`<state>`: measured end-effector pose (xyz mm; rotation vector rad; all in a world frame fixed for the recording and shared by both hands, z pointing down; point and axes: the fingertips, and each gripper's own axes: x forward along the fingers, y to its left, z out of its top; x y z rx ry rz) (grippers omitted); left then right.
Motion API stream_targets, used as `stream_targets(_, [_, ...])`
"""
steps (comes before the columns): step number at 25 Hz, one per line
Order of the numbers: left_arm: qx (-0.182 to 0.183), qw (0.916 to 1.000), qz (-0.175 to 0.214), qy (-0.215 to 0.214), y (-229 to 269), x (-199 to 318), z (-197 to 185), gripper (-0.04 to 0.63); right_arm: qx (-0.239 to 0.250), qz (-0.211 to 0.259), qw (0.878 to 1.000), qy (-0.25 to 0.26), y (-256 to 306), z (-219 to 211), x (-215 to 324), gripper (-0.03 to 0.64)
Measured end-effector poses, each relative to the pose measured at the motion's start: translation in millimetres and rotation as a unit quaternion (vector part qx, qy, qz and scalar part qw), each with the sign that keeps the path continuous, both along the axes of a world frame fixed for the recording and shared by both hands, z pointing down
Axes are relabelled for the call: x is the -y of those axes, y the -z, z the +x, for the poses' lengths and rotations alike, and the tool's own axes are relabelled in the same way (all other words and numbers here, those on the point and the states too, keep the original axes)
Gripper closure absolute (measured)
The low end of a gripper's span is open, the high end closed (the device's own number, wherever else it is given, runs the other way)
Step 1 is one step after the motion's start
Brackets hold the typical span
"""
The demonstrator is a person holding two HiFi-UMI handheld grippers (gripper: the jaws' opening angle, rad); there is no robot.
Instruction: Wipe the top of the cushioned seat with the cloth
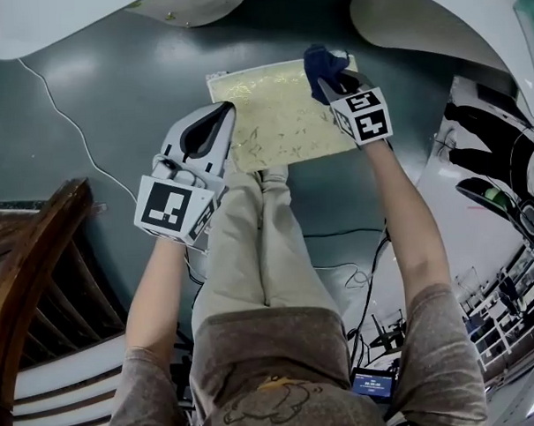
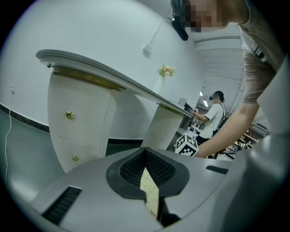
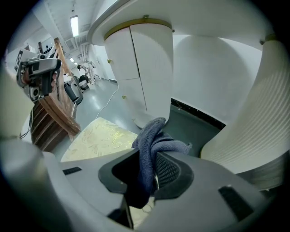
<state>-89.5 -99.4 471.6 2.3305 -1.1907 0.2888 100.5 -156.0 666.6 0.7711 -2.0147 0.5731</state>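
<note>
The worry from where I stand is the cloth [image 3: 152,145]. It is a bunched dark blue wad, pinched through its middle by the right gripper [image 3: 147,174], whose fingers are closed tight on it. Only a loose fold pokes out past the tips. If that fold is dragged hard across the fabric, I'd guess it could roll under or work free of the fingers. Then hard plastic, not cloth, would rub the cushioned seat [image 1: 281,123]. The other risk is the seat shifting. The left gripper [image 1: 217,122] is at the seat's left edge, and its own view shows a pale patterned sliver of the cushion caught between its closed fingers, so it seems to be steadying the seat. If that hold is shallow, a firm stroke from the other side might pull the edge out and let the seat skid over the grey floor [image 1: 111,73]. I cannot tell what the seat rests on. The seat lies just ahead of the person's legs, gold-patterned top facing up. The cloth sits at its far right corner, at or just over the edge, and whether it is pressing on the top I cannot make out. Most of the top lies open between the two grippers, so the wiping looks barely begun.
</note>
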Motion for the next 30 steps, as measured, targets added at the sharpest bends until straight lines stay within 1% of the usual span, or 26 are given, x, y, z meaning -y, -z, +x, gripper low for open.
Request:
stream_targets(4, [0.001, 1.0, 0.0, -0.006, 2, -2, 3, 0.578, -0.014, 0.007, 1.0, -0.009, 2, 23, 6, 0.517])
stream_targets(10, [0.004, 0.9999, -0.001, -0.01, 2, -5, 2, 0.578, -0.037, 0.019, 0.999, -0.004, 3, 46, 13, 0.517])
stream_targets(16, [0.004, 0.9999, -0.004, -0.011, -2, -9, 3, 0.578, -0.058, 0.028, 0.997, -0.034, 1, 80, 19, 0.517])
stream_targets(23, [0.0, 1.0, -0.003, -0.01, -2, -15, 3, 0.578, -0.101, 0.029, 0.991, -0.082, -4, 119, 13, 0.518])
stream_targets(26, [0.0, 1.0, -0.001, -0.009, -1, -18, 2, 0.578, -0.106, 0.03, 0.99, -0.092, -2, 129, 6, 0.518])
stream_targets(30, [0.0, 1.0, 0.001, -0.009, 2, -25, 3, 0.578, -0.099, 0.037, 0.99, -0.089, 9, 131, -3, 0.518])
